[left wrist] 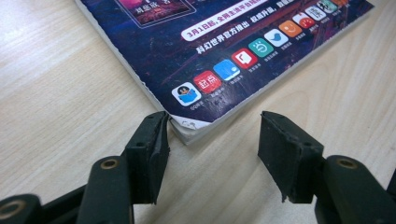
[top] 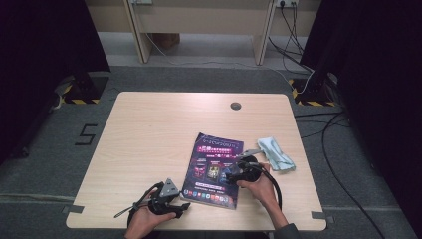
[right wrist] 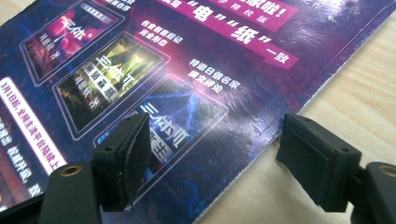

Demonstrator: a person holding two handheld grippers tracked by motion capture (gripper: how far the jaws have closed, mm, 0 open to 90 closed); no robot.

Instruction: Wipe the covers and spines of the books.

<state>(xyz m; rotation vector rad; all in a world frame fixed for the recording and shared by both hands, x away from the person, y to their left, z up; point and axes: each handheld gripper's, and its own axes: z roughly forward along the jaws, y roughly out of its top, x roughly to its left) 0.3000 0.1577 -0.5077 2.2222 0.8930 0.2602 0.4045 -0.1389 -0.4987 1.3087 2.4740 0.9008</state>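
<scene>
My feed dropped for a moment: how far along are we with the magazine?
Nothing looks finished: the magazine lies closed and flat on the table. In hand: the left hand-held gripper is open, lined up at the near corner without clamping it; the right hand-held gripper is open over the right edge. Left: gripping and lifting or opening it. The blue cloth lies untouched beside it.

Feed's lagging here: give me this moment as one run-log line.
left tongs: open at magazine corner | right tongs: open over its right edge | cloth: beside magazine, untouched

Recording lab or studio: black curtains (top: pixel 45 45) both sides, hazard-taped stand bases (top: pixel 82 92), loose floor cables (top: pixel 338 149), grey carpet, lone wooden desk (top: pixel 149 129).
</scene>
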